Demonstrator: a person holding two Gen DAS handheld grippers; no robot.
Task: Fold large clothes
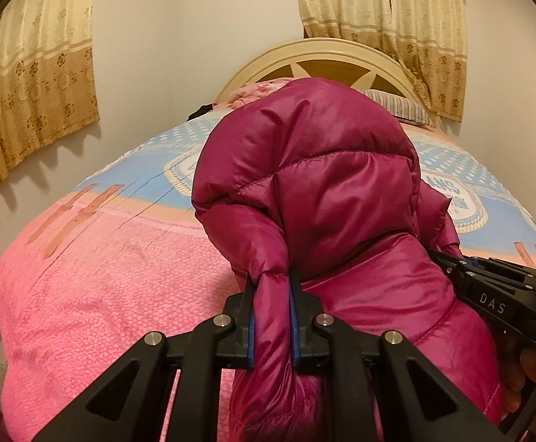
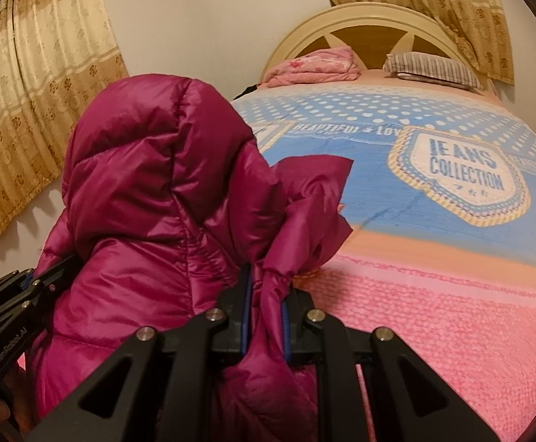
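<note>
A magenta puffer jacket (image 1: pixel 326 191) with a hood hangs lifted above the bed, held by both grippers. My left gripper (image 1: pixel 272 283) is shut on a pinched fold of the jacket near its left shoulder. My right gripper (image 2: pixel 266 280) is shut on a bunched fold of the jacket (image 2: pixel 150 184) near its right shoulder. The hood stands up between the two grippers. The right gripper also shows at the right edge of the left wrist view (image 1: pixel 489 287), and the left gripper at the left edge of the right wrist view (image 2: pixel 13 294). The jacket's lower part is hidden below the frames.
The bed (image 1: pixel 94 294) has a pink and blue cover (image 2: pixel 452 294) with a "JEANS COLLECTION" badge. A folded pink blanket (image 2: pixel 312 64) and a striped pillow (image 2: pixel 430 66) lie by the headboard (image 2: pixel 371 25). Beige curtains (image 1: pixel 28 84) hang on the walls.
</note>
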